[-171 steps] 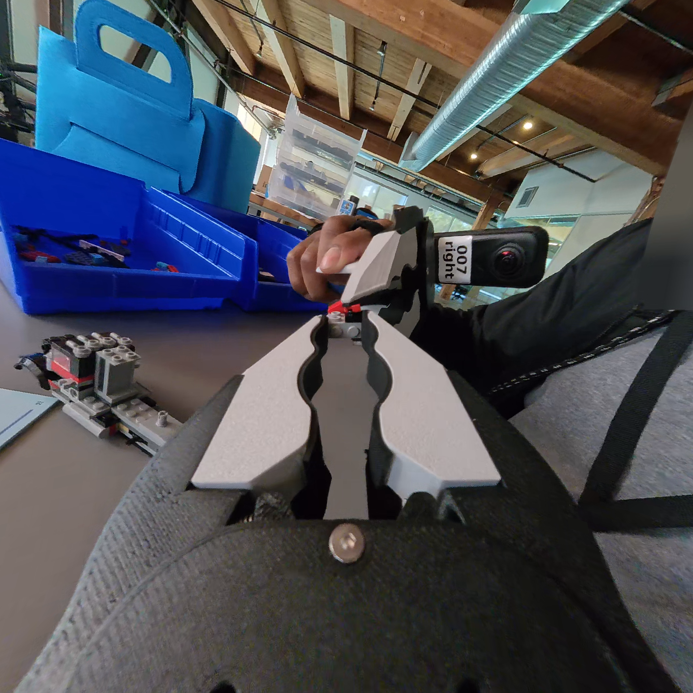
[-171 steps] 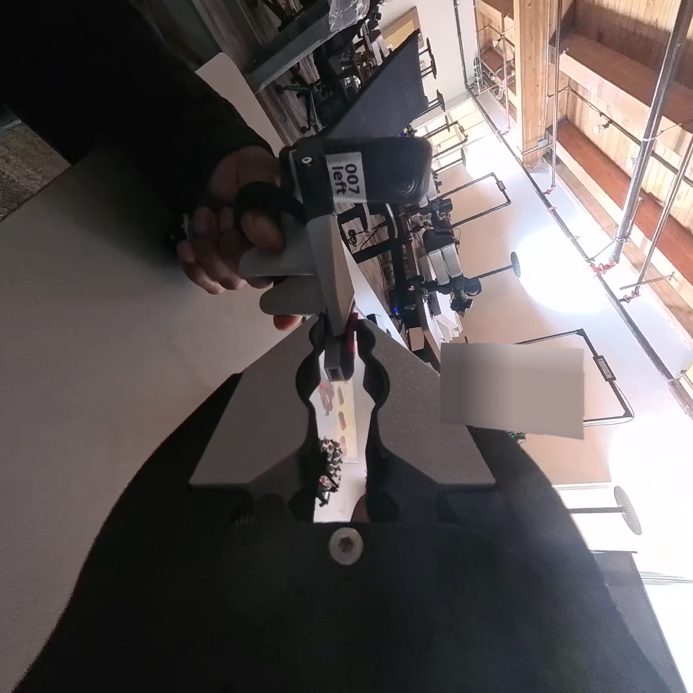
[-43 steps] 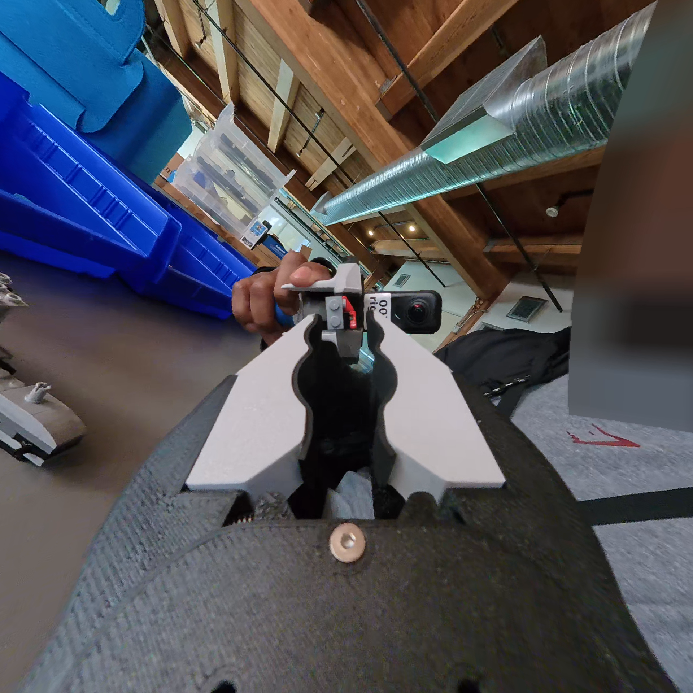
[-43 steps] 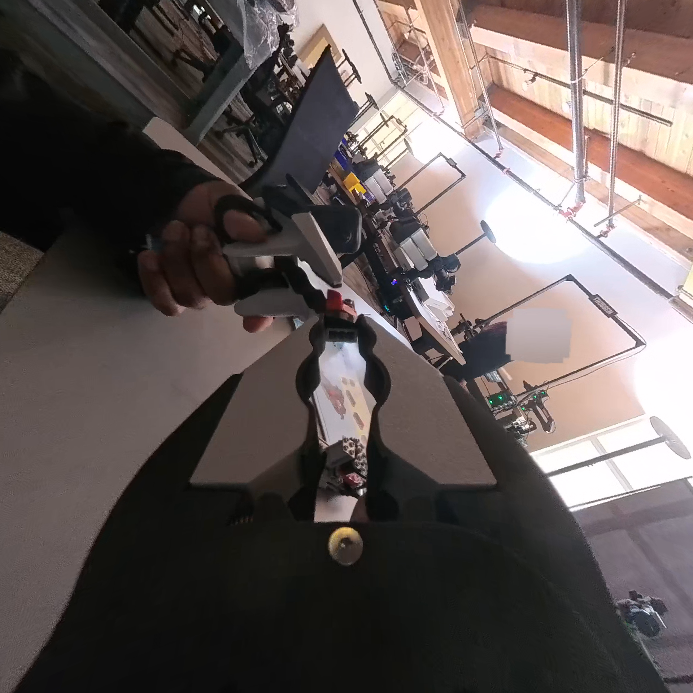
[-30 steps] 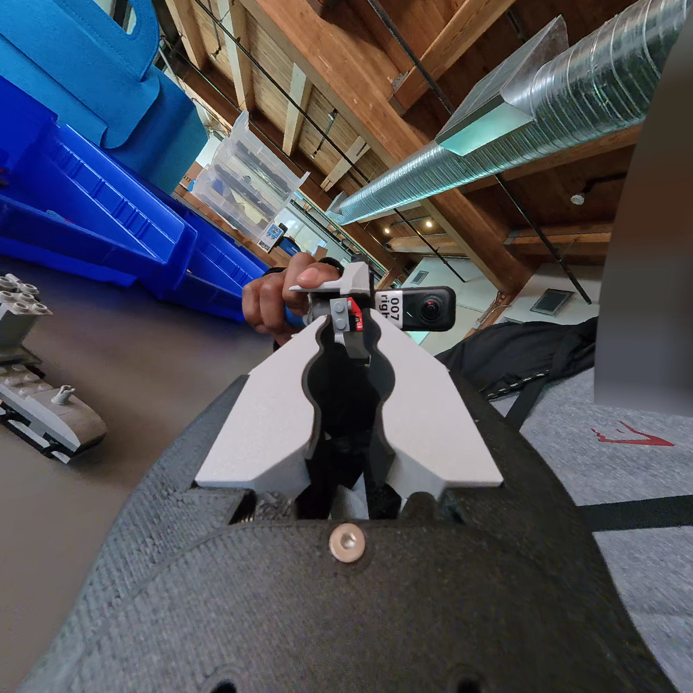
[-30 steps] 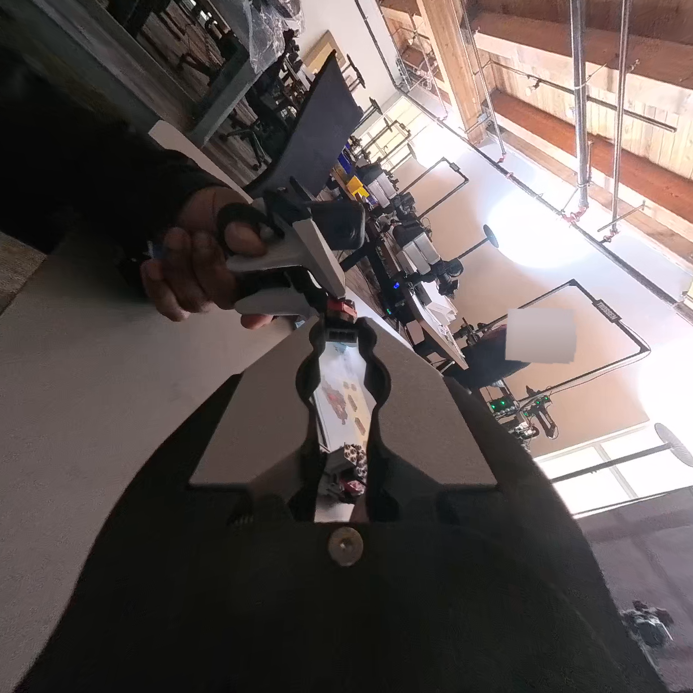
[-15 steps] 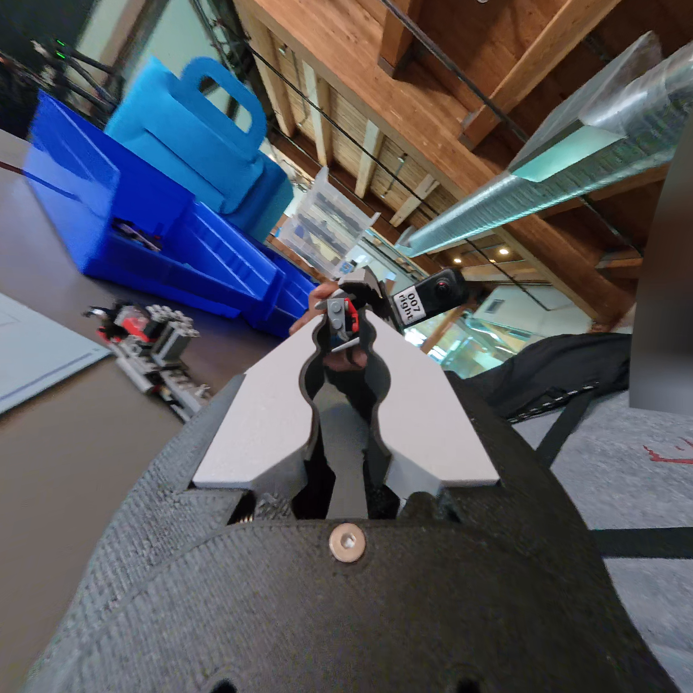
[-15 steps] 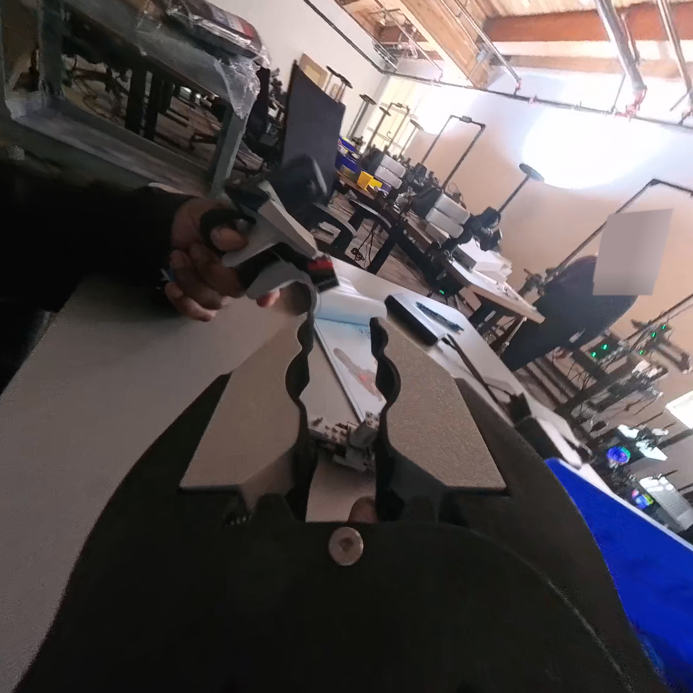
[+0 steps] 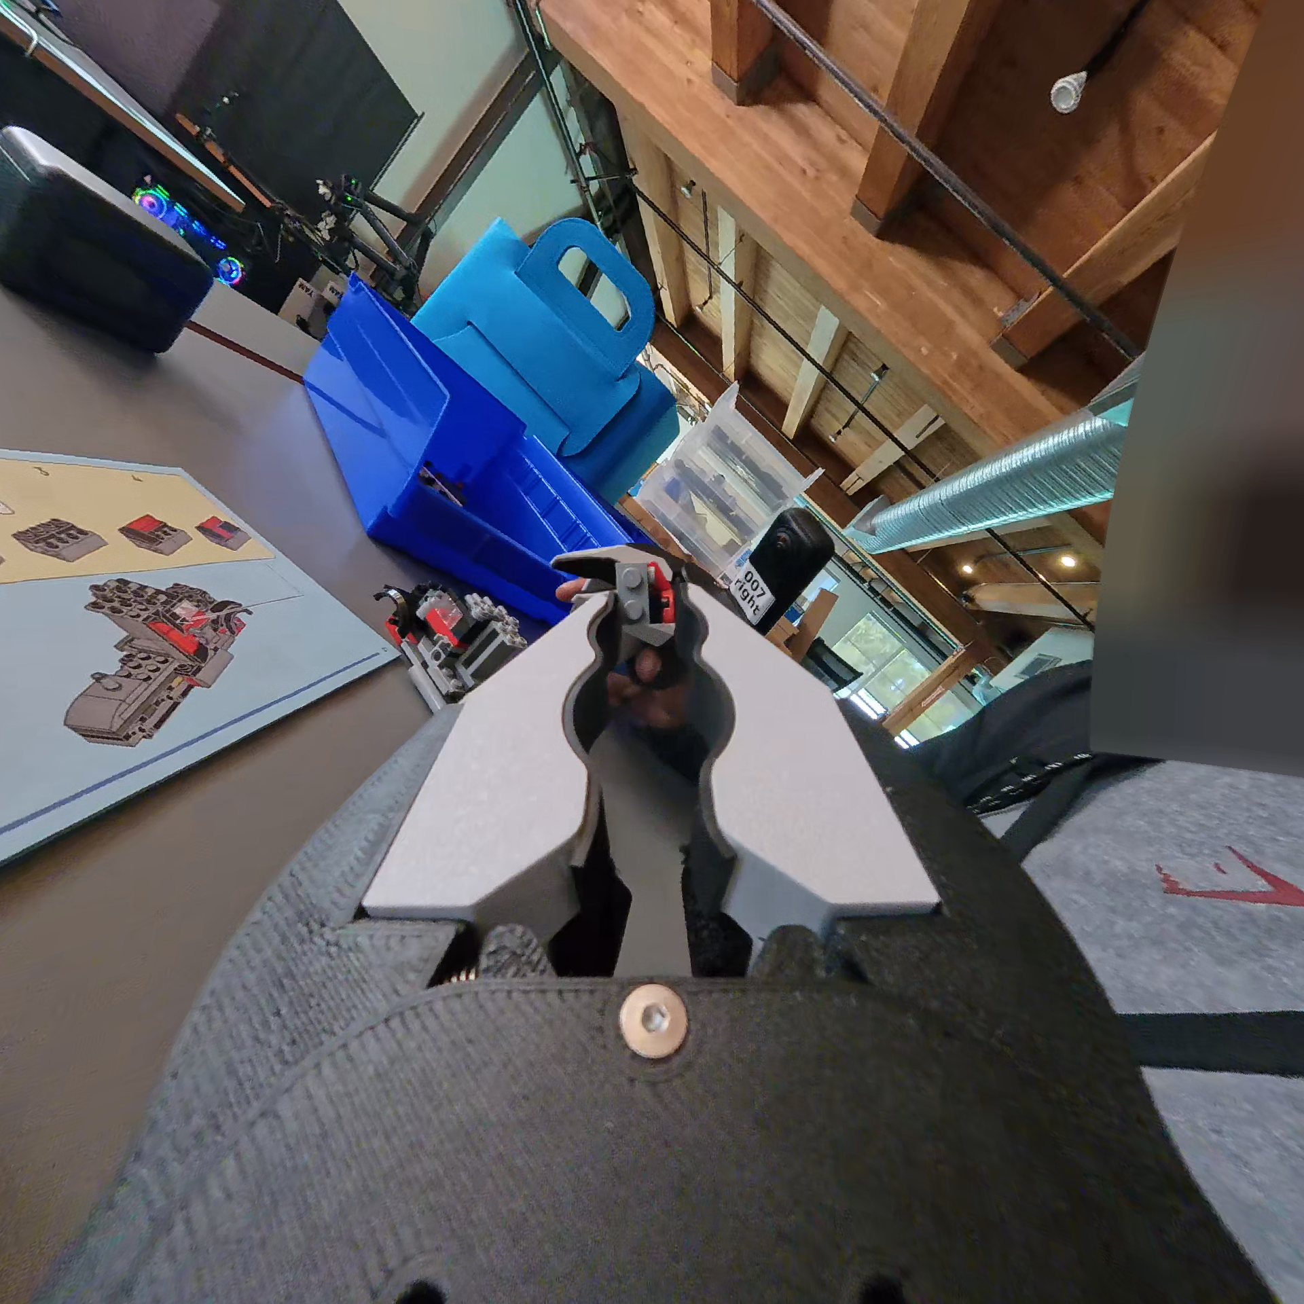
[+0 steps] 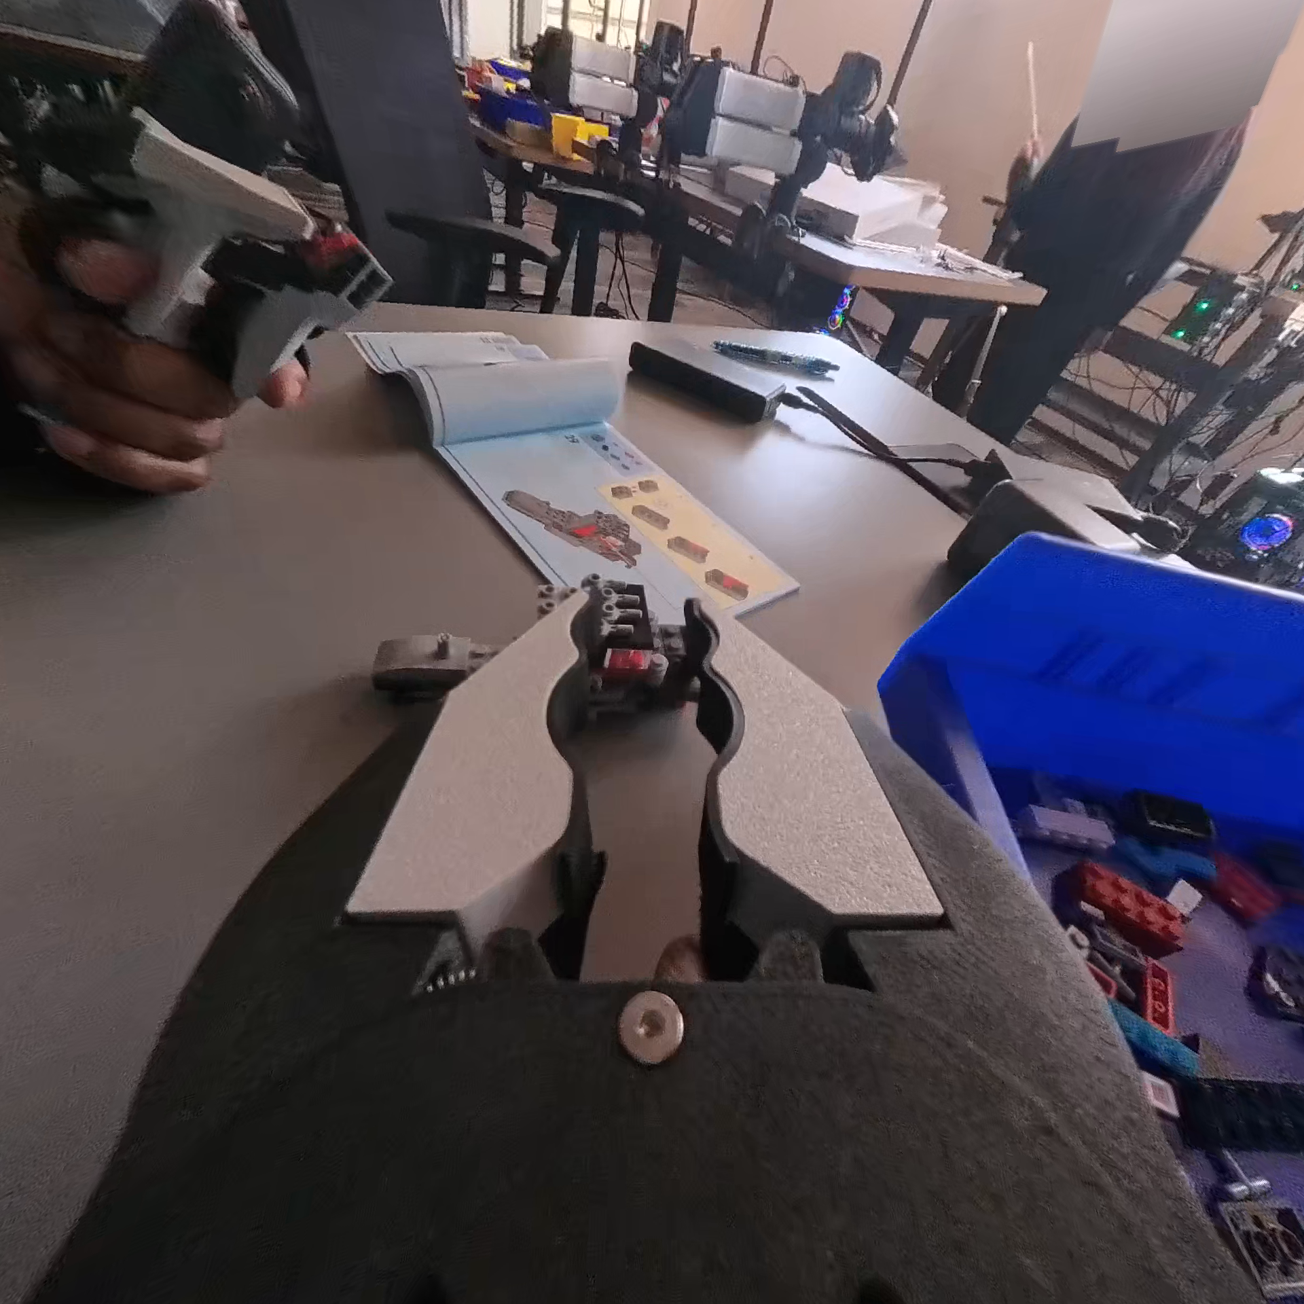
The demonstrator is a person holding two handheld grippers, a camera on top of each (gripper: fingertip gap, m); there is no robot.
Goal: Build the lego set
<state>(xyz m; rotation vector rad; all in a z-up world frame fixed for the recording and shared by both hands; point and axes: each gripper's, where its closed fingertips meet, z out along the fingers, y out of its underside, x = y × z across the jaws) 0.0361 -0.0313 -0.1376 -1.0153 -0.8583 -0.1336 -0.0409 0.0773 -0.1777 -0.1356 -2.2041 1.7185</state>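
Sub-assembly held aloft, model on the table ahead of the right gripper.

Left gripper [image 9: 643, 612] was seen clamped on a small grey-and-red piece [image 9: 638, 600], raised well above the table [image 10: 212, 635]. Right gripper [image 10: 631, 621] was seen with fingers apart and empty, nearer the model [image 10: 621, 653], whose long axis was judged to run left to right across its fingers.

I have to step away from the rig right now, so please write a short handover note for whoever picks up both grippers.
Left gripper: shut on the small grey-and-red sub-assembly, held up in the air.
Right gripper: open, empty, its fingers either side of the partly built model on the table; contact unclear.
Instruction booklet lies open beyond the model; loose bricks are in the blue bin at right.
Done: sub-assembly built.
Left: probably steady the model, press the sub-assembly on, then follow the booklet.
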